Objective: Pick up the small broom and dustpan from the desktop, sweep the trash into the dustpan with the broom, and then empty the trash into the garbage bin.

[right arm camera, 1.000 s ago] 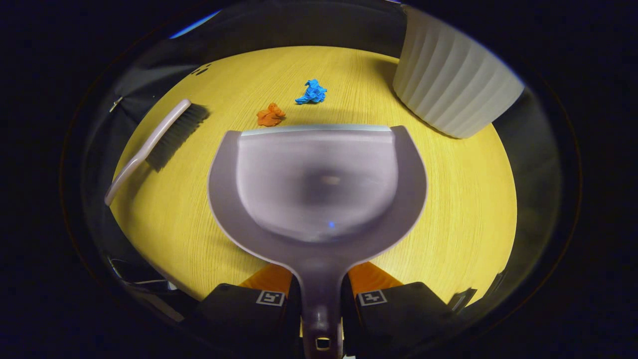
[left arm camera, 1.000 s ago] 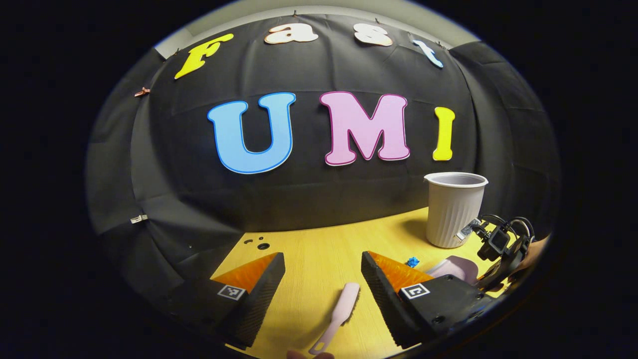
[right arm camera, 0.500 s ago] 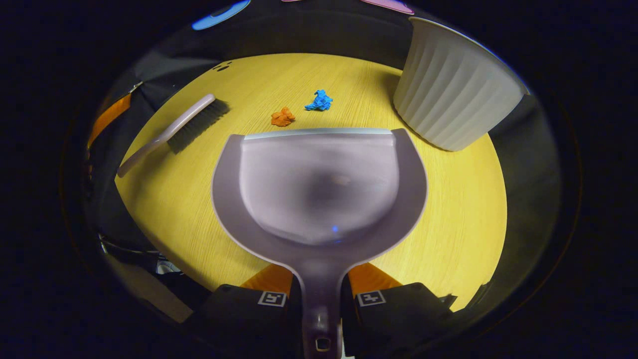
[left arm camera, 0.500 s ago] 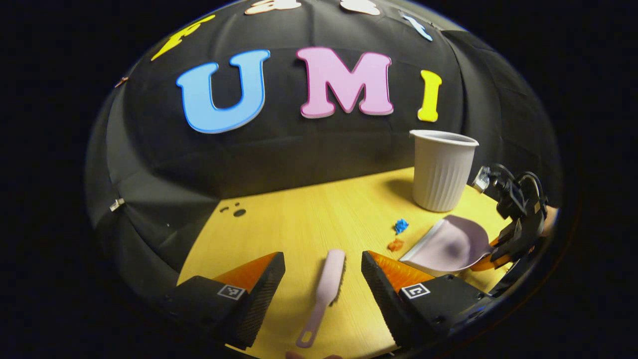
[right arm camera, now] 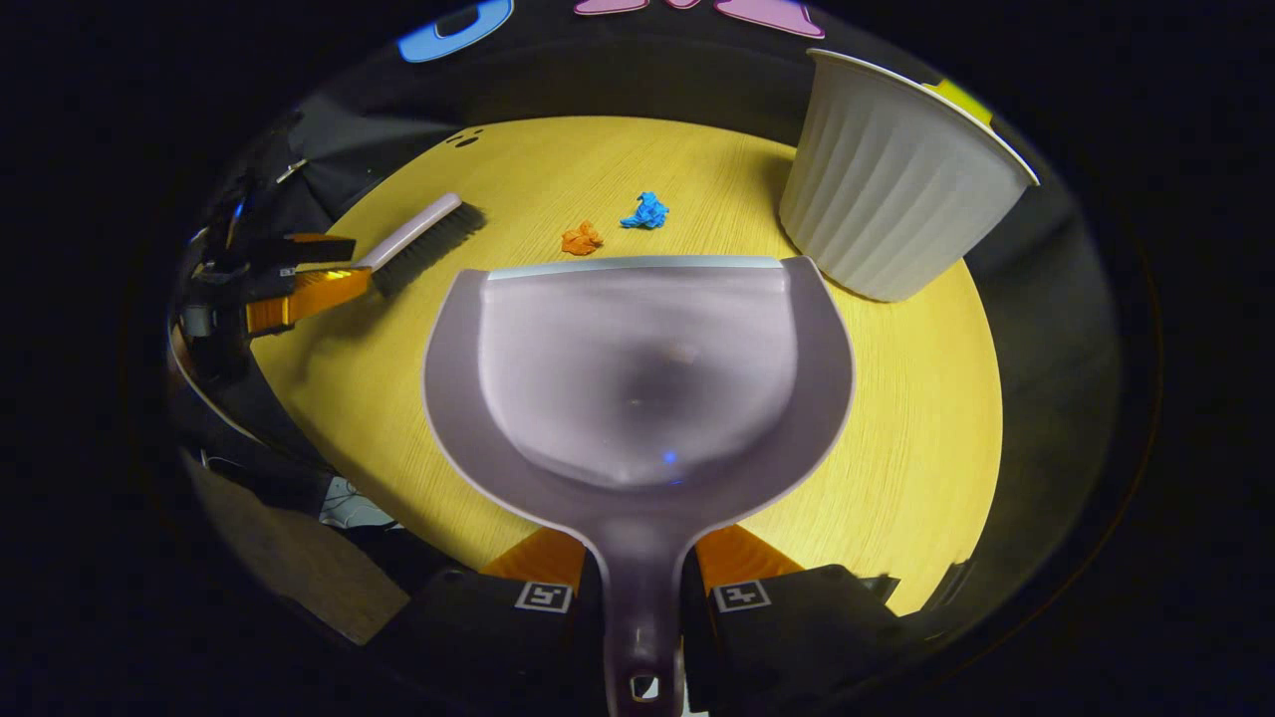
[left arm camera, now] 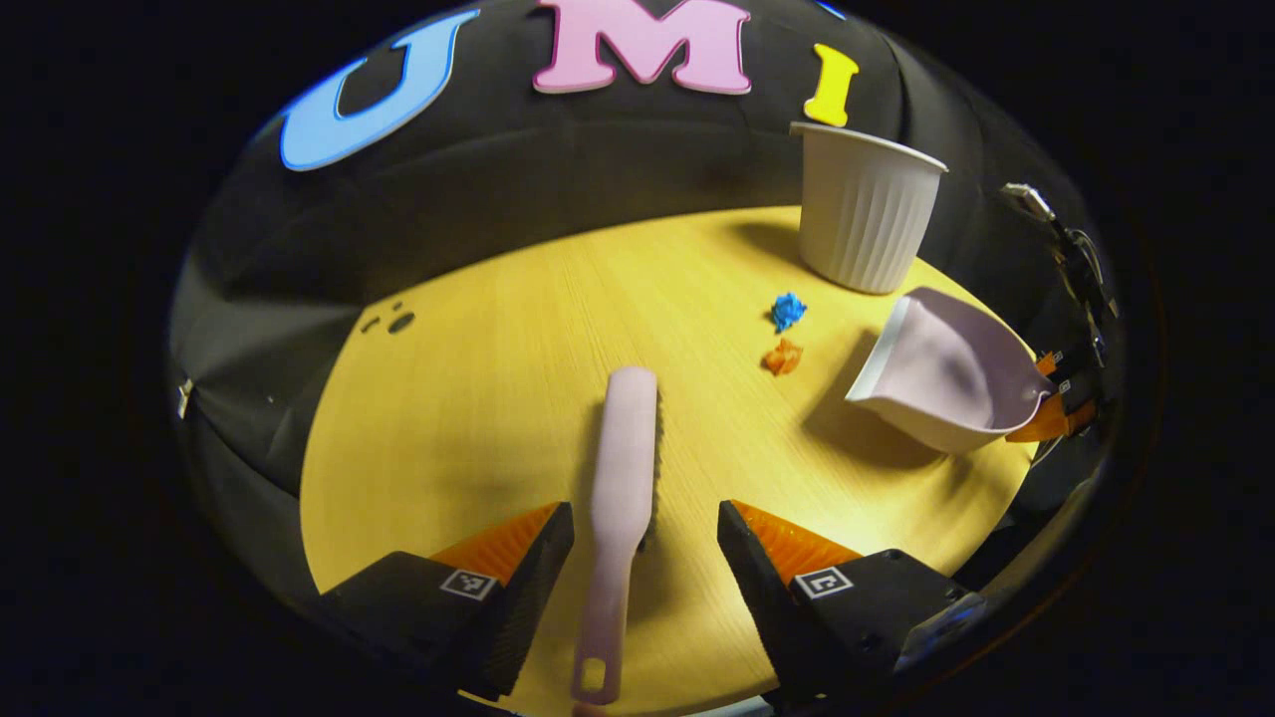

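A pale pink broom (left arm camera: 620, 498) lies on the yellow desktop (left arm camera: 478, 398), its handle running between the fingers of my open left gripper (left arm camera: 645, 578), which hovers over it without touching. My right gripper (right arm camera: 637, 617) is shut on the handle of the lilac dustpan (right arm camera: 637, 368) and holds it lifted. The dustpan (left arm camera: 946, 370) hangs tilted at the right in the left gripper view. An orange scrap (right arm camera: 581, 239) and a blue scrap (right arm camera: 646, 211) lie just beyond the pan's front lip. The broom (right arm camera: 423, 234) lies to the left, with the left gripper (right arm camera: 289, 279) at its handle.
A white ribbed garbage bin (left arm camera: 862, 214) stands at the back right of the desktop, close to the scraps; it is the bin (right arm camera: 887, 189) right of the pan. Small dark holes (left arm camera: 393, 321) mark the desktop's far left. The desktop's near edge drops off below.
My left gripper has tilted down and come over the broom handle, which now lies between its open fingers. The right gripper has lifted the dustpan slightly.
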Demonstrator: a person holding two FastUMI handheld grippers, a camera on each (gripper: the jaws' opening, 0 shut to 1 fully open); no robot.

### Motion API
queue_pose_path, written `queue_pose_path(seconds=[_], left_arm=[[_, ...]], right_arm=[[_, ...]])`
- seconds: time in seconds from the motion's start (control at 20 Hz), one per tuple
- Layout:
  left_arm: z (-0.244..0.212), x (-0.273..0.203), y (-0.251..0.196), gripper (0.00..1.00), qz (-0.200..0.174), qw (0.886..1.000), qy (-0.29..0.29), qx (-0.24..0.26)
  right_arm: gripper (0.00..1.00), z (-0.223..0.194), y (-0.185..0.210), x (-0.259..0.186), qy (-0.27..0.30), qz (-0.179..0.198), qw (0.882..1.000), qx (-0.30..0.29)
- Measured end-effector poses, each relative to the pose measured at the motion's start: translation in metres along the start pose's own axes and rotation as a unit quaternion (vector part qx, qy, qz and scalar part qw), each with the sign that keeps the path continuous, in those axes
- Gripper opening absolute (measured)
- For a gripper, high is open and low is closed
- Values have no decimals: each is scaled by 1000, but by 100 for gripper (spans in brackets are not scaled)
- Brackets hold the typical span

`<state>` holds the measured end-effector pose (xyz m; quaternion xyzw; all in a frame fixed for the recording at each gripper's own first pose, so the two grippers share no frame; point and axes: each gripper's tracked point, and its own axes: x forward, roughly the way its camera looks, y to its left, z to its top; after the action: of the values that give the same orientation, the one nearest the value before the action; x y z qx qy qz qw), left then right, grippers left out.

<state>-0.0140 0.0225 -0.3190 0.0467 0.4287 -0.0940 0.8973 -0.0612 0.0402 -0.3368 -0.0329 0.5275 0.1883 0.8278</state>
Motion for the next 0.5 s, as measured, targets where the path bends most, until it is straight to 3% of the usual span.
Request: queue_pose_path(seconds=[0.25, 0.45, 0.5], left_arm=[[-22, 26, 9, 89, -2, 998, 65, 3], [-24, 40, 5, 87, -18, 996, 90, 10], [-23, 40, 6, 84, -18, 995, 93, 14]], right_arm=[[33, -1, 0, 1, 2, 1, 1000, -4], [37, -4, 2, 1, 7, 6, 1000, -4], [33, -4, 1, 1, 9, 7, 1000, -4]])
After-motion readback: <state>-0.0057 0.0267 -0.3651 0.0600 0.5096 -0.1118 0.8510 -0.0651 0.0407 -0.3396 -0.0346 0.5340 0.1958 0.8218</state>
